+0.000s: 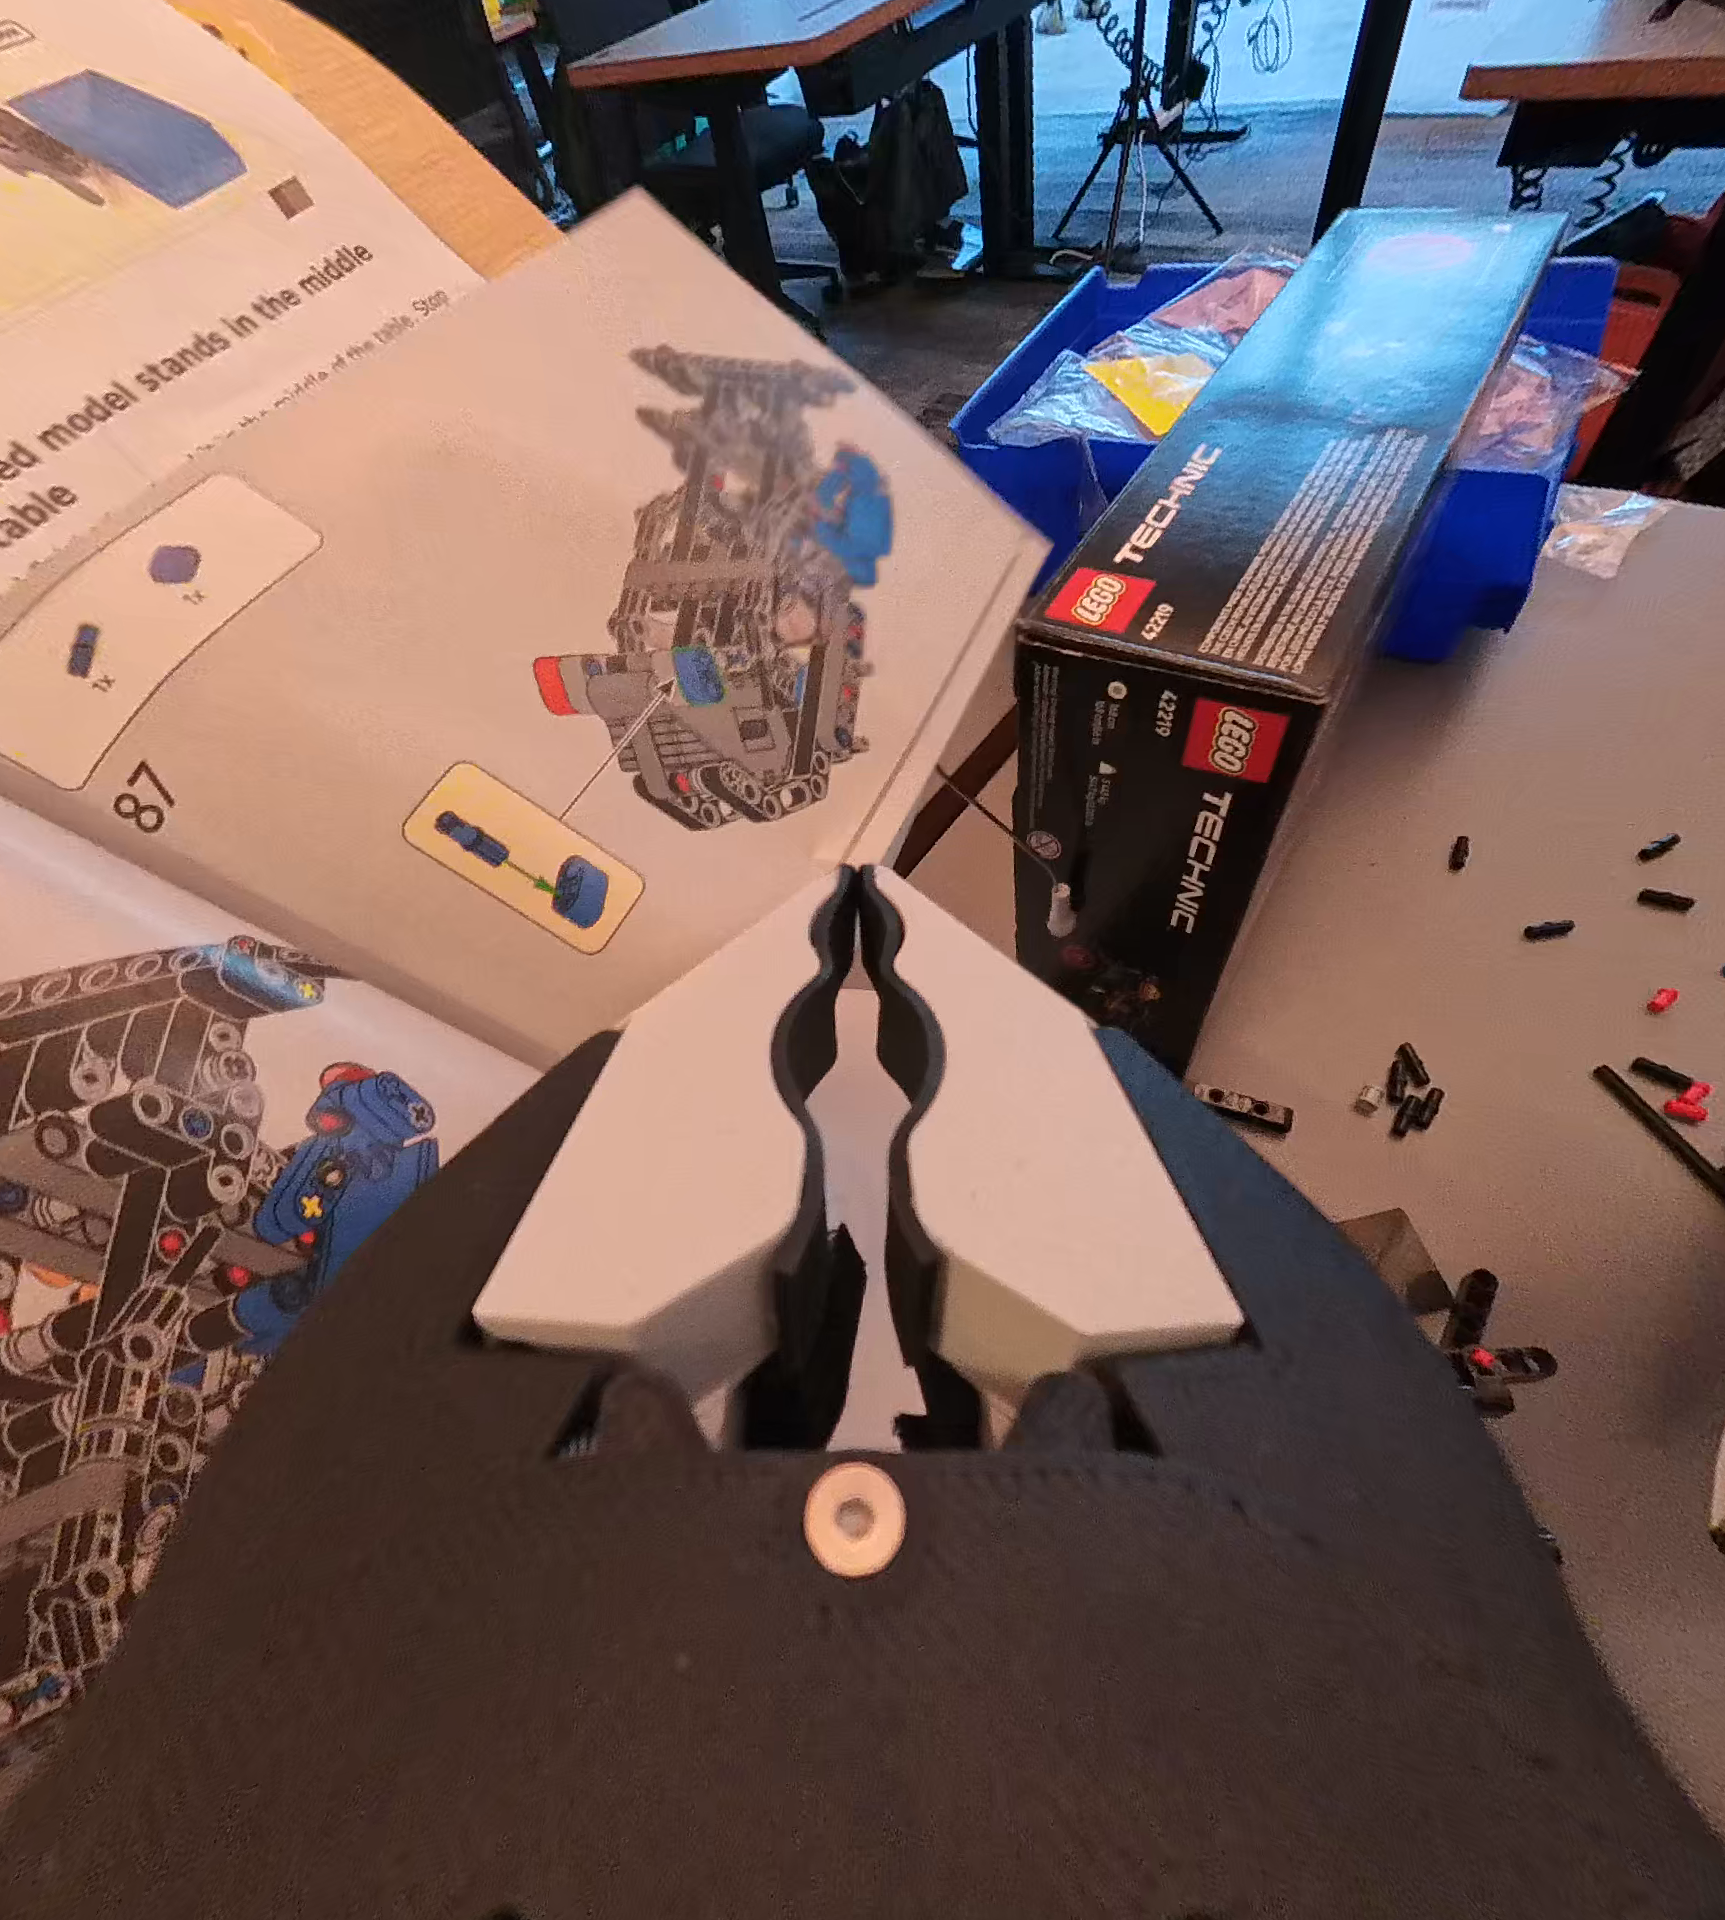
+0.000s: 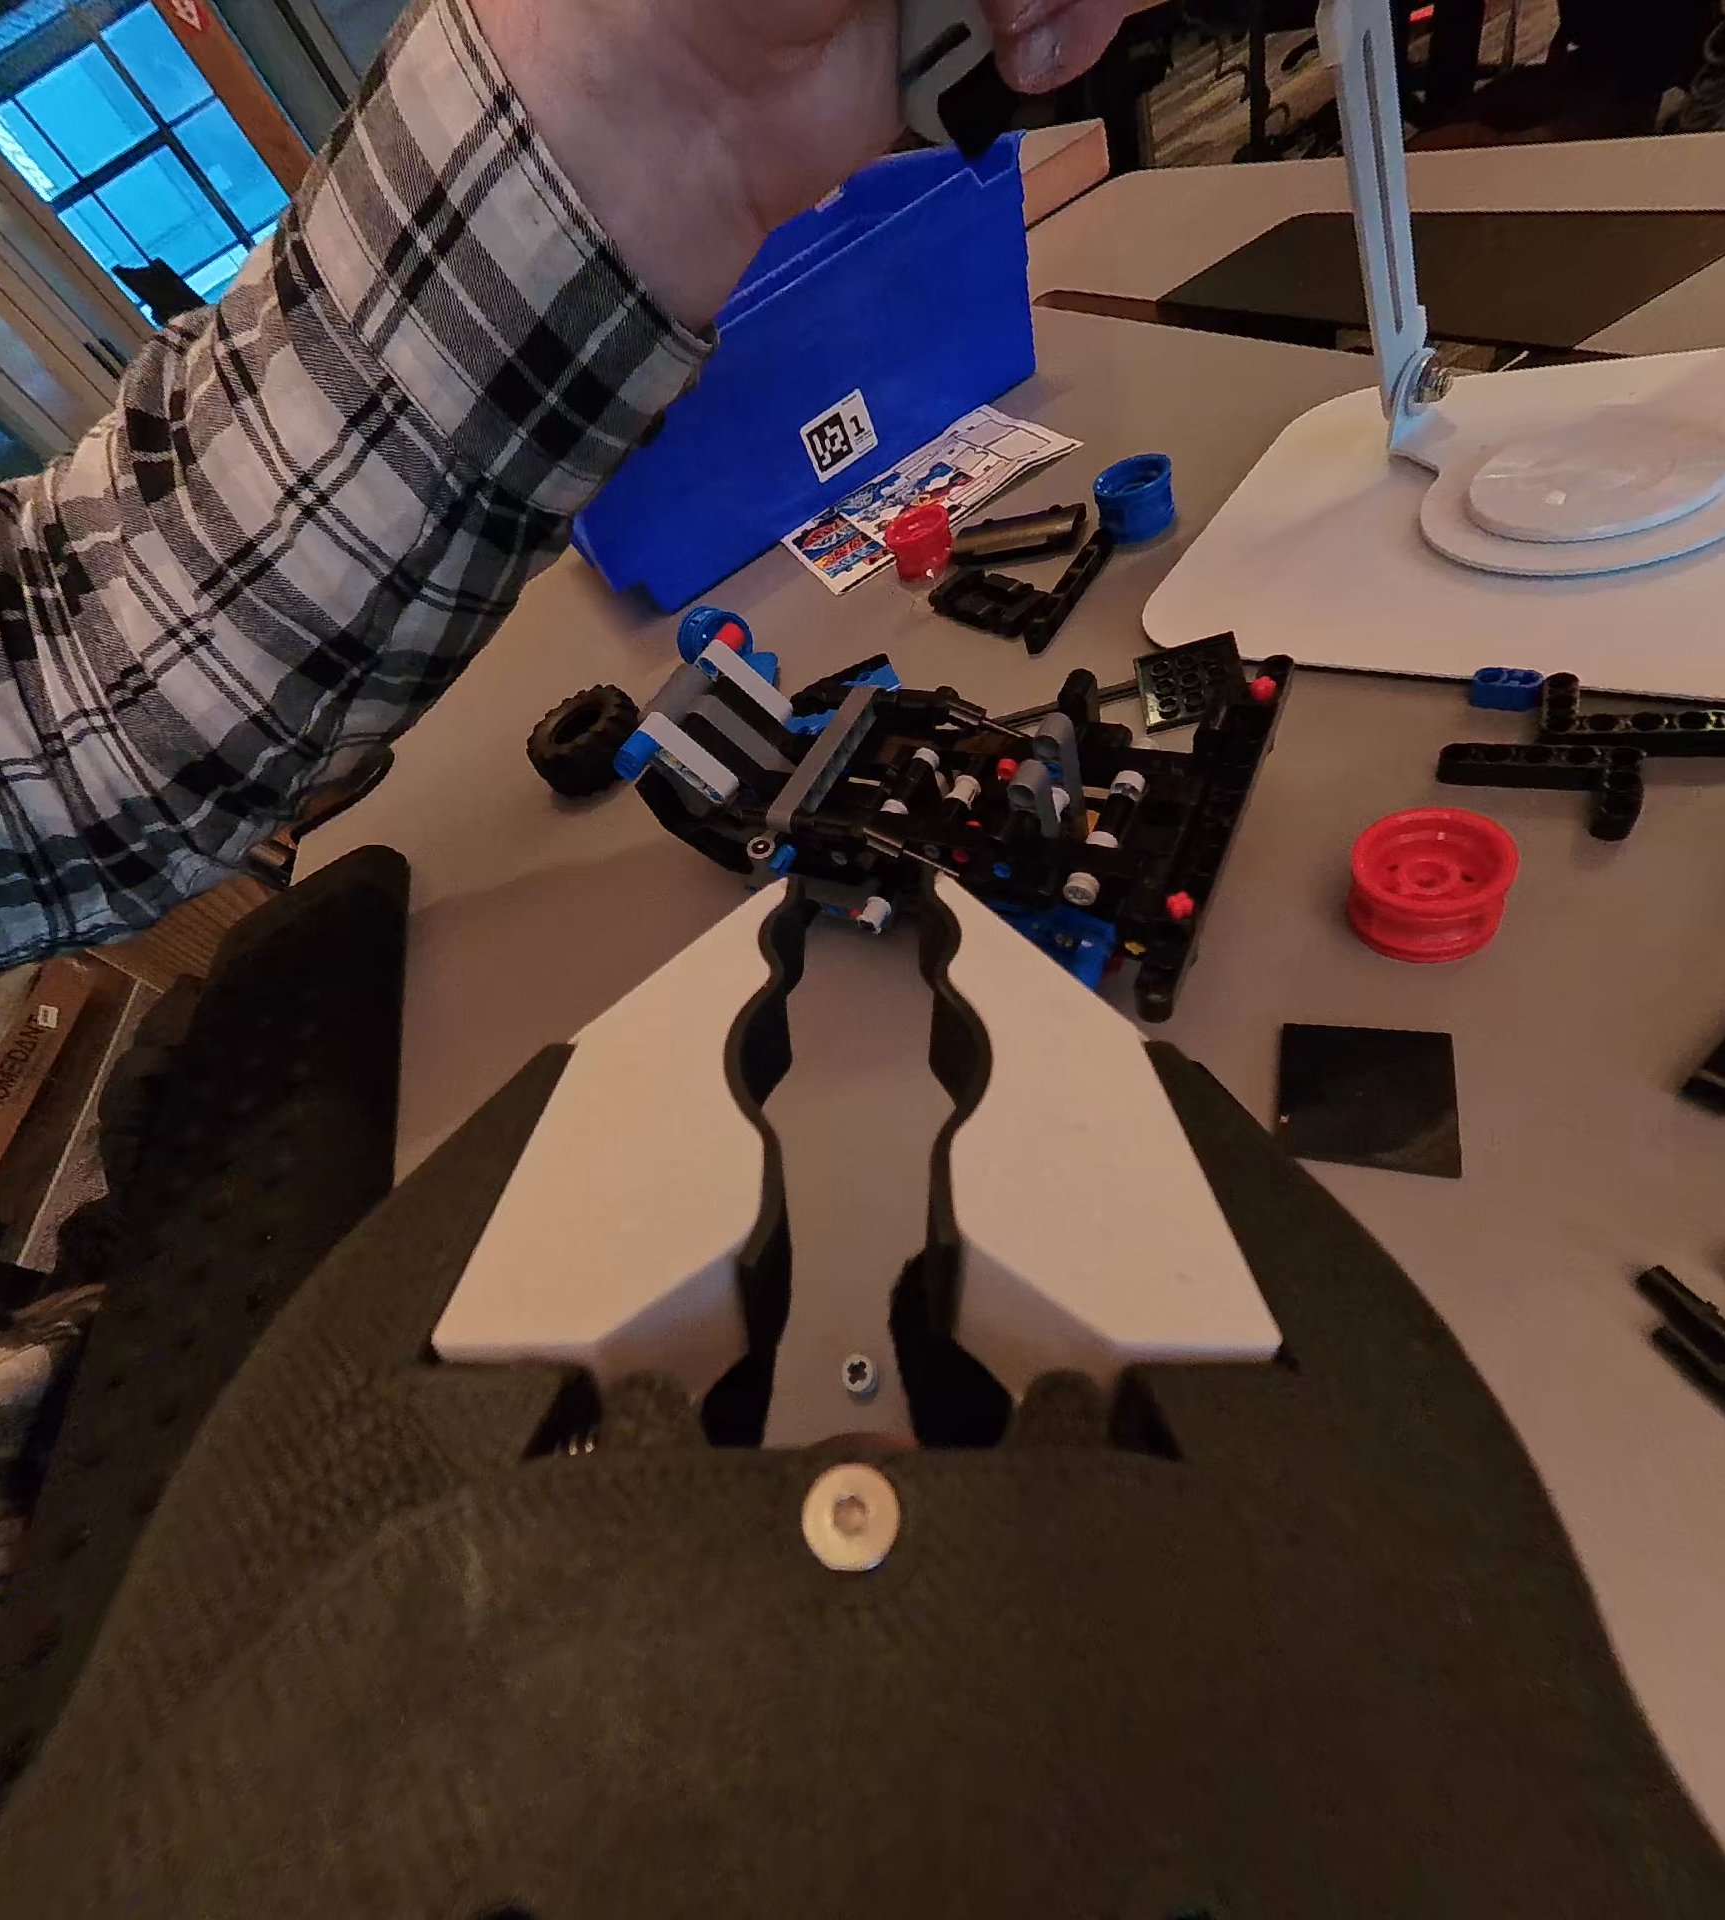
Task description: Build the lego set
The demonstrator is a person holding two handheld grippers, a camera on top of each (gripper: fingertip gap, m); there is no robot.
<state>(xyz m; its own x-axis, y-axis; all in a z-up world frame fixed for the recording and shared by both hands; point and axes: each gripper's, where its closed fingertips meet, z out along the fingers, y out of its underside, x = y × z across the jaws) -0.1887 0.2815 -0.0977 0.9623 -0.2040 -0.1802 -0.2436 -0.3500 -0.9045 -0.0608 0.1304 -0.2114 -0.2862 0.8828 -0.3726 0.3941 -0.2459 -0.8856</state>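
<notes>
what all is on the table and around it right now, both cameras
instruction booklet: one, open, a page held up at the left gripper's tips
set box: one, black, lying beside the booklet
storage bin: one, blue, behind the model
half-built model: one, black, grey and blue, centre of the table, at the right gripper's tips
red wheel hub: one, right of the model
black tyre: one, left of the model
sticker sheet: one, by the bin
loose small pins: many, black, red, blue, scattered
white stand: one, far right
sleeve: plaid, upper left
left gripper: closed
right gripper: open
</notes>
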